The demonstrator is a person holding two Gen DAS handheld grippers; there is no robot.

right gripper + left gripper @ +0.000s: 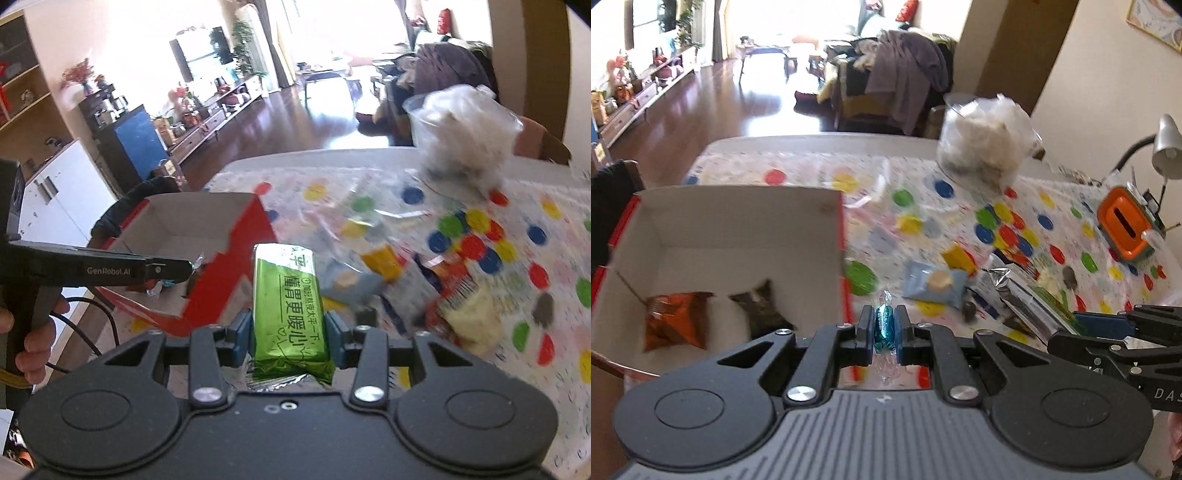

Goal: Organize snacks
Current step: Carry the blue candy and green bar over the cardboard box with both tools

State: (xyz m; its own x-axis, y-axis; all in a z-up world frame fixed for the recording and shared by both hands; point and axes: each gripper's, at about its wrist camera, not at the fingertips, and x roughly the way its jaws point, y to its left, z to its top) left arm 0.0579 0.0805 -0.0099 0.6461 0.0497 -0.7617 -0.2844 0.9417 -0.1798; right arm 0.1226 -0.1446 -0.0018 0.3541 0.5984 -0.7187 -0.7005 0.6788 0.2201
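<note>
1. The left gripper (884,326) is clenched on a small teal-wrapped candy (884,325), pinched across its middle so the twisted clear ends stick out free in front and behind. That grip likely suits something this small and slippery.
2. The right gripper (289,332) is grasping a green foil snack bar (288,306) by its long sides near one end, with most of the bar projecting forward. Its jaws stand wider because the bar is broad.
3. Both items hang above the worktop (812,166), near the open red cardboard box (738,221), which looks like the collecting place.
4. An orange snack packet (677,319) and a dark packet (759,308) already lie on the box floor.
5. Loose snacks remain on the spotted cloth, among them a blue biscuit packet (934,286) and a yellow packet (958,256), so the sorting seems partway done.
6. Carrying one item in each gripper probably saves a trip.
</note>
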